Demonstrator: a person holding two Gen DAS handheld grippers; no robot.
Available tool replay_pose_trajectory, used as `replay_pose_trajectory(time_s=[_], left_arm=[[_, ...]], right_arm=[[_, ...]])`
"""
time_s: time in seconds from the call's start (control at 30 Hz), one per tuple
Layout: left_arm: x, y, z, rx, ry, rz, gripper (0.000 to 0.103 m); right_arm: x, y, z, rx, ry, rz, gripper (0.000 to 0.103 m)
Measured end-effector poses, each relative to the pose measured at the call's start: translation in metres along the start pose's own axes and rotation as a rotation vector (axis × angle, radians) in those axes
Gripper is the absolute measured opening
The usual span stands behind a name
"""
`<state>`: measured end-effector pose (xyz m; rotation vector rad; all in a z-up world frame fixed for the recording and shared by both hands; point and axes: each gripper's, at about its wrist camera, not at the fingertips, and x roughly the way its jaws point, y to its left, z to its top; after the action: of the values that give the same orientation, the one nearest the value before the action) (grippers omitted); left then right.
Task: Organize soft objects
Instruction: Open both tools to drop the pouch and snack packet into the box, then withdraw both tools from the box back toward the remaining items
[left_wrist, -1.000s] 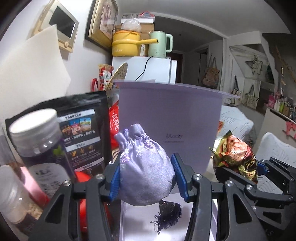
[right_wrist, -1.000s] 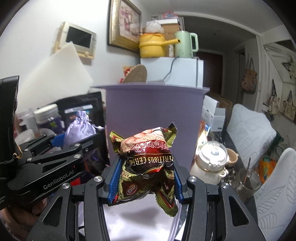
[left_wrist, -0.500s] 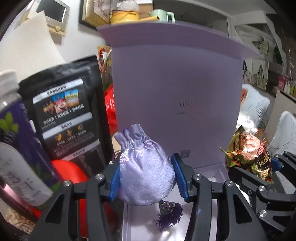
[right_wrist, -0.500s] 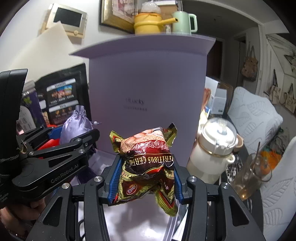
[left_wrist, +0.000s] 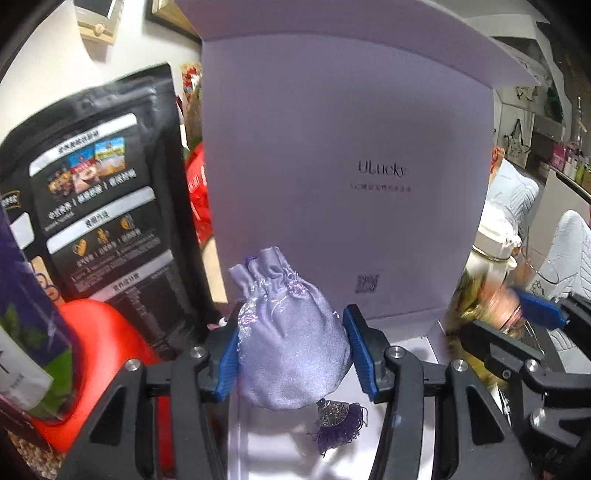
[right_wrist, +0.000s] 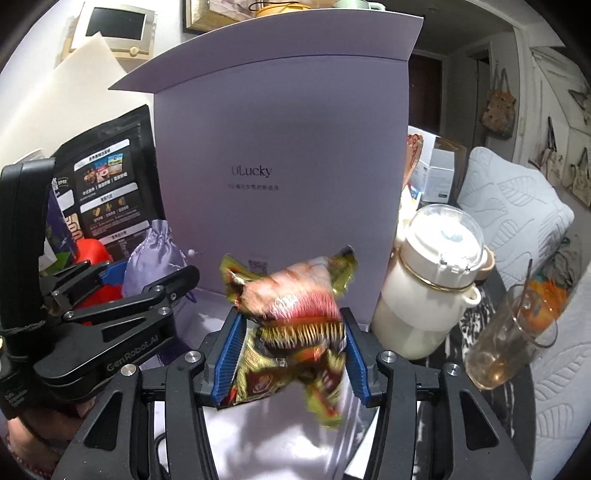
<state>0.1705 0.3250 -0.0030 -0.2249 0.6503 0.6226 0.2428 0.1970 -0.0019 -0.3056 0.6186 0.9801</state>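
Now: pouch (left_wrist: 291, 347) in L gripper (left_wrist: 291, 354), snack bag (right_wrist: 291, 332) in R gripper (right_wrist: 291, 354)

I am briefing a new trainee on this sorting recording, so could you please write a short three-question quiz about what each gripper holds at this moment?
1. True or false: the left gripper is shut on a lavender drawstring pouch.
2. Multiple choice: what does the right gripper hold? A) a glass cup B) a crumpled snack packet C) a white jar
3. Fill in: the word printed on the upright lid of the purple box is ____.

Key: 1 true; 2 B; 3 ULucky. The packet is motion-blurred, so I cannot read its label.
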Motion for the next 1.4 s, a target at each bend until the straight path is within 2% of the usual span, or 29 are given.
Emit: replay_pose_trajectory(time_s=[0.07,0.1,0.13,0.2,0.63,0.93,1.07,1.4], left_arm=[[0.003,-0.003,0.000,0.007,0.022,0.017,0.058],[0.004,-0.005,0.000,0.012,0.029,0.025,0.068],[0.004,-0.007,0.000,0.012,0.029,0.014,0.075],[0.003,-0.010,0.000,0.007,0.029,0.003,0.081],[-0.035,-0.016,-0.001,0.016,-0.008,0.005,0.082],[-0.082,-0.019,0.010,0.025,-0.074,0.009,0.082],[-0.102,-0.023,0.013,0.032,-0.092,-0.015,0.082],[-0.162,-0.032,0.001,0.064,-0.165,-0.037,0.082]], right_arm=[[-0.003,0.000,0.000,-0.005,-0.010,-0.017,0.065],[-0.005,0.000,0.000,-0.007,-0.016,-0.024,0.068],[-0.008,0.000,0.001,-0.010,-0.020,-0.028,0.068],[-0.011,0.000,0.001,-0.014,-0.023,-0.032,0.068],[-0.047,-0.014,0.005,0.005,-0.051,-0.076,0.068],[-0.089,-0.011,0.013,0.013,-0.114,-0.078,0.068],[-0.110,-0.008,0.016,0.012,-0.145,-0.081,0.068],[-0.163,-0.003,0.008,0.024,-0.205,-0.101,0.068]])
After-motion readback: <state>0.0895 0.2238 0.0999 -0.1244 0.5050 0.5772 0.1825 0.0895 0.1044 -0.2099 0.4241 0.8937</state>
